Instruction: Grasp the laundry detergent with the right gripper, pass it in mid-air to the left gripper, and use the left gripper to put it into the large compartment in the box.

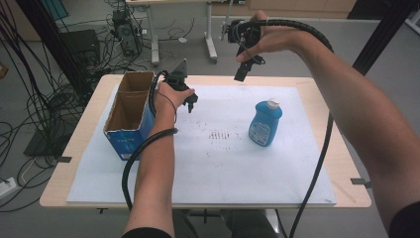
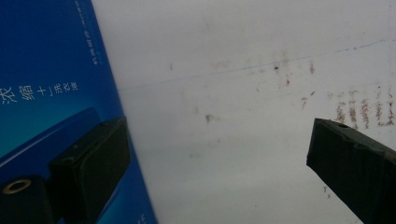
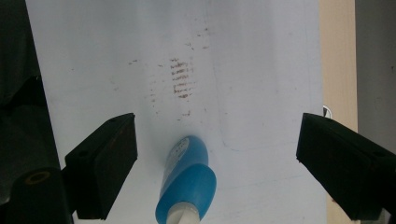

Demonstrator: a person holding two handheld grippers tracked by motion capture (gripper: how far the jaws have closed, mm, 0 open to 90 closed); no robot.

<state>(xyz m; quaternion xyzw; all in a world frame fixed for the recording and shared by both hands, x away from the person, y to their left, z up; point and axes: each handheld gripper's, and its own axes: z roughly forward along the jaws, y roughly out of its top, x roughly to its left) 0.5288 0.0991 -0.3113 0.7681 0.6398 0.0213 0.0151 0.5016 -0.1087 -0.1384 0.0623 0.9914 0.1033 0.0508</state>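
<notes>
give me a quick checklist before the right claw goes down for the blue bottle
1. Right claw open: ok, jaws stand wide with nothing between them.
2. Right claw lined up over the blue bottle: ok, the bottle sits between the jaws in the right gripper view, though the claw is well above it.
3. Bottle upright with its white cap on: ok.
4. Space around the bottle free on the white sheet: ok.
5. Left claw out of the way: ok, open beside the blue box, far from the bottle.
6. Box open on top: ok; what is inside: cannot tell.
</notes>
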